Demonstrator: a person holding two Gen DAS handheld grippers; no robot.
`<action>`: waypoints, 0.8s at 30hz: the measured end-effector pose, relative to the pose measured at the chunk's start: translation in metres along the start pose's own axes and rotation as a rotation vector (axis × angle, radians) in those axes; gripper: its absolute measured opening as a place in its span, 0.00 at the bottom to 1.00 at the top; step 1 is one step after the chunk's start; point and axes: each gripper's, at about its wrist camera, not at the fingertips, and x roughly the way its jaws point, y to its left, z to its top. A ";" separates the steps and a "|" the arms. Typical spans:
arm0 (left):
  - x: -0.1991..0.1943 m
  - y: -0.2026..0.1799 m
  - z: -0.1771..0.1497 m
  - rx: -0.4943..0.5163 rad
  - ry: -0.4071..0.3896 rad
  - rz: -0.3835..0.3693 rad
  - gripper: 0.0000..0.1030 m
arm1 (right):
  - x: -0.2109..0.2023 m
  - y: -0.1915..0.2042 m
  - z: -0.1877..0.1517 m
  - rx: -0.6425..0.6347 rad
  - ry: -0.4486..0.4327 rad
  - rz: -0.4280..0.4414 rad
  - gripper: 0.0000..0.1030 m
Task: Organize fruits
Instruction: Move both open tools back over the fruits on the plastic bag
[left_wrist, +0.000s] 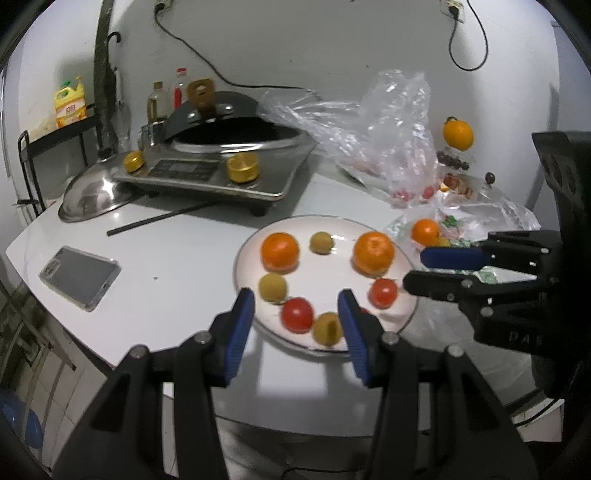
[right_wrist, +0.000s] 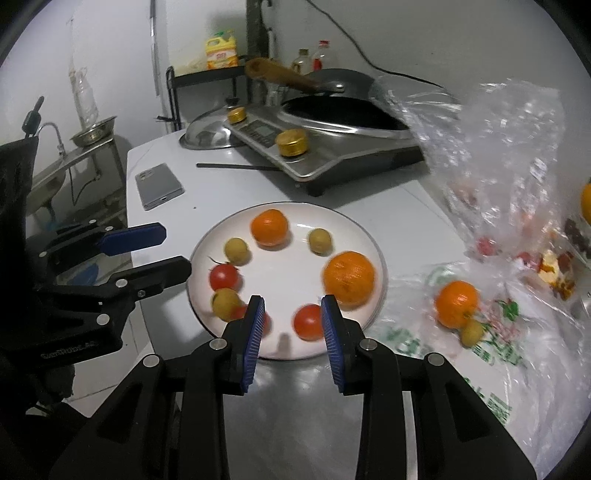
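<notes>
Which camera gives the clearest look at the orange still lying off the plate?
The right wrist view: the orange lies unobstructed on the printed plastic bag, a small yellow fruit touching it. In the left wrist view the orange is smaller, behind the right gripper.

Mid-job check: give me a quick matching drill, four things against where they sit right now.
Things:
1. phone
2. larger orange
3. loose orange
4. gold knob

Places:
A. on the cooker's panel
B. on the white plate
C. on the plastic bags, right of the plate
D. bare tabletop, left of the plate

Pairs: 1-D, 2-B, 3-C, 4-A
</notes>
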 end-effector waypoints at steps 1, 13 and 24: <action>0.000 -0.004 0.001 0.004 0.001 -0.002 0.48 | -0.004 -0.005 -0.003 0.008 -0.004 -0.005 0.33; 0.008 -0.054 0.010 0.063 0.013 -0.032 0.58 | -0.031 -0.052 -0.028 0.093 -0.046 -0.041 0.33; 0.024 -0.098 0.020 0.120 0.027 -0.069 0.58 | -0.045 -0.095 -0.047 0.154 -0.059 -0.080 0.33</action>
